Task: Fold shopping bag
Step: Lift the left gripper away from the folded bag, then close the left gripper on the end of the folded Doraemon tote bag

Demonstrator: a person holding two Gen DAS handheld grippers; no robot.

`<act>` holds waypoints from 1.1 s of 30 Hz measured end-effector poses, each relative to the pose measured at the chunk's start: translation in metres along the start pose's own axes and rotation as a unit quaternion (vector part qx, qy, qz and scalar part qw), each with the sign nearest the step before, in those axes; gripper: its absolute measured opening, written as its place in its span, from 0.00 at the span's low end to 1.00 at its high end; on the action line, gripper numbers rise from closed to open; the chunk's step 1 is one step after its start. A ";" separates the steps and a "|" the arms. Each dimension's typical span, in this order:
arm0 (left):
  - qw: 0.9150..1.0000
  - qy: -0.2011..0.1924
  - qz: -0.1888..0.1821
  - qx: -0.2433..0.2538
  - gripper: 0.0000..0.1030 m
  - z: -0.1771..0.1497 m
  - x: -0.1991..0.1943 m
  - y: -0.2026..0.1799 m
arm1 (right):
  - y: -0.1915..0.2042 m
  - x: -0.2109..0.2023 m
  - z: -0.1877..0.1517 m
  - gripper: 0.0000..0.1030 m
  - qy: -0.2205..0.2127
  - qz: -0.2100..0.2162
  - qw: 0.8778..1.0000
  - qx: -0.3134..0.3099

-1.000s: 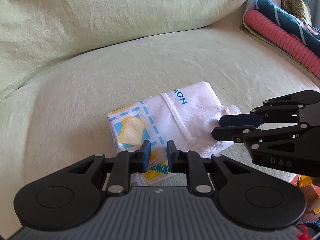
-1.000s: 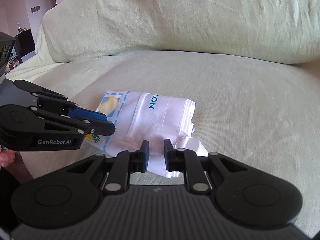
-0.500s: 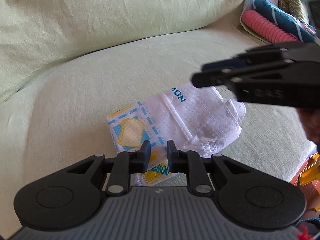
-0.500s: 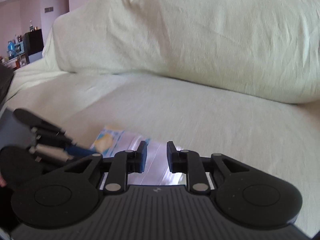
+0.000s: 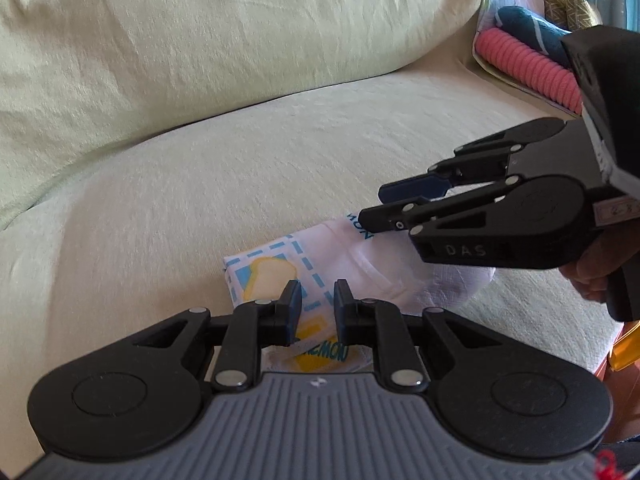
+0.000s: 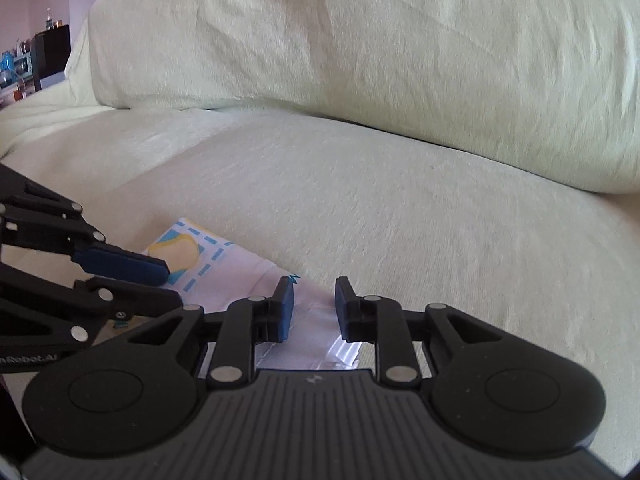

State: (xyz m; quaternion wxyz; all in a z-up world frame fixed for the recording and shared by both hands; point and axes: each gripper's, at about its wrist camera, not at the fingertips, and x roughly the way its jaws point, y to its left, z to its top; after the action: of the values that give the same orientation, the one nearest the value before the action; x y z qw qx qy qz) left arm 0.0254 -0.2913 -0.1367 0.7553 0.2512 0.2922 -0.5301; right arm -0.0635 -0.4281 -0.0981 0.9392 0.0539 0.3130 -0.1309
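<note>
A: On the sofa seat (image 5: 280, 152), near its front edge, what is the left wrist camera showing?

B: My left gripper (image 5: 316, 300) is hovering over the folded shopping bag (image 5: 360, 256), jaws parted a little, gripping nothing. My right gripper (image 5: 372, 206) is hanging above the bag's white end, also empty.

A: And the right wrist camera?

B: I'm seeing the shopping bag (image 6: 236, 272) lying flat below my right gripper (image 6: 314, 306); its jaws have just been opening, nothing between them. My left gripper (image 6: 170, 284) is reaching in from the side.

A: Which step?

B: I'm judging the folding nearly finished. Next I'm probably pressing or tucking the loose white end.
</note>
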 end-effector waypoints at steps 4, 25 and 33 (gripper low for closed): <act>1.000 -0.005 -0.001 -0.010 0.18 -0.003 -0.002 0.001 | -0.007 -0.015 0.014 0.20 -0.012 0.014 1.000 -0.007; 0.999 -0.034 0.021 -0.001 0.21 0.006 -0.011 0.022 | 0.021 -0.013 -0.014 0.21 -0.022 -0.017 0.999 -0.039; 1.000 -0.010 -0.019 -0.006 0.02 0.018 0.016 0.052 | 0.013 -0.008 -0.015 0.22 -0.024 -0.004 1.000 -0.014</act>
State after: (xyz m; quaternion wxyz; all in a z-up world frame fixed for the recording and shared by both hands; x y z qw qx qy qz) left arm 0.0820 -0.2980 -0.1314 0.7494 0.2354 0.2930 -0.5451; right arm -0.0744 -0.4115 -0.1053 0.9466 0.0365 0.2922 -0.1313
